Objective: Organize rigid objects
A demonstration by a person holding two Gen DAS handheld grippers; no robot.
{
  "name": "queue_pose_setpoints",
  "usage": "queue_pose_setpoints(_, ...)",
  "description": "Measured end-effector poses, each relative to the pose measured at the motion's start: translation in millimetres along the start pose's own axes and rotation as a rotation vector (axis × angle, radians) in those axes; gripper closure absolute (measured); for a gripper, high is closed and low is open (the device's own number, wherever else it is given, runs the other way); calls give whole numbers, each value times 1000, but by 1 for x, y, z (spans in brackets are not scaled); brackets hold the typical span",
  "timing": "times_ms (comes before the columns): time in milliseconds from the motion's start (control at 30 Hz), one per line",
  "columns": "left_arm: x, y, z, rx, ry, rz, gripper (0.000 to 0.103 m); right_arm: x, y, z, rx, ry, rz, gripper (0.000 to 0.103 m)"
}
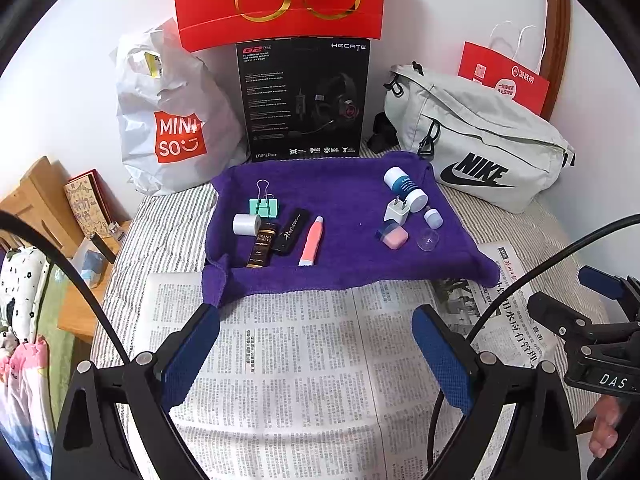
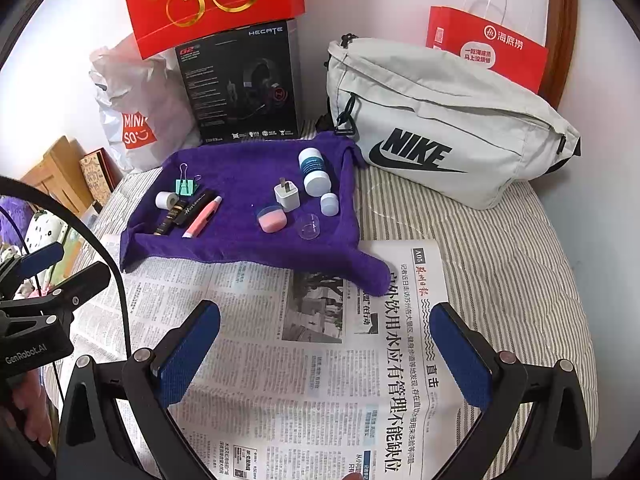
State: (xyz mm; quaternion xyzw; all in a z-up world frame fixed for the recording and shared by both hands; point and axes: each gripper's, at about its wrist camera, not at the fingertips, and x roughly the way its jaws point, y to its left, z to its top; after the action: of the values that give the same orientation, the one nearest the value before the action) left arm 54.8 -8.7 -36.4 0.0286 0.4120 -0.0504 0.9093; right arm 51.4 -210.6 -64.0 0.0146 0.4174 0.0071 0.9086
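Hovering over a spread grey-printed newspaper (image 1: pixel 304 360), both tools hang wide apart and hold nothing.

The left tool (image 1: pixel 316 356) and right tool (image 2: pixel 326 354) sit side by side, level, fingers pointing toward the crumpled purple towel (image 1: pixel 344 200) on the striped bed (image 2: pixel 500 248). On the towel's left lie a mint-green binder clip (image 1: pixel 263 204), white tape roll (image 1: pixel 245 224), dark brown bottle (image 1: pixel 262 248), black case (image 1: pixel 291 230) and pink tube (image 1: pixel 312 242), close together. To the right cluster a blue-and-white bottle (image 1: pixel 405 188), white plug adapter (image 1: pixel 397 212), pink eraser (image 1: pixel 394 238) and clear cap (image 1: pixel 427 239). Bare towel separates the groups. A grey Nike bag (image 2: pixel 448 120), black headset box (image 1: pixel 304 96) and white Miniso bag (image 1: pixel 172 120) crowd the far edge.
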Motion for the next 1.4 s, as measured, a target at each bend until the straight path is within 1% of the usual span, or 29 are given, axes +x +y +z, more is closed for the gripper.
queue_pose_setpoints(1000,1,-1,-2,7,8,0,6,-3,1,0,-6,1,-5,0)
queue_pose_setpoints(1400,1,4,-1,12,11,2,6,-4,1,1,-8,0,-6,0)
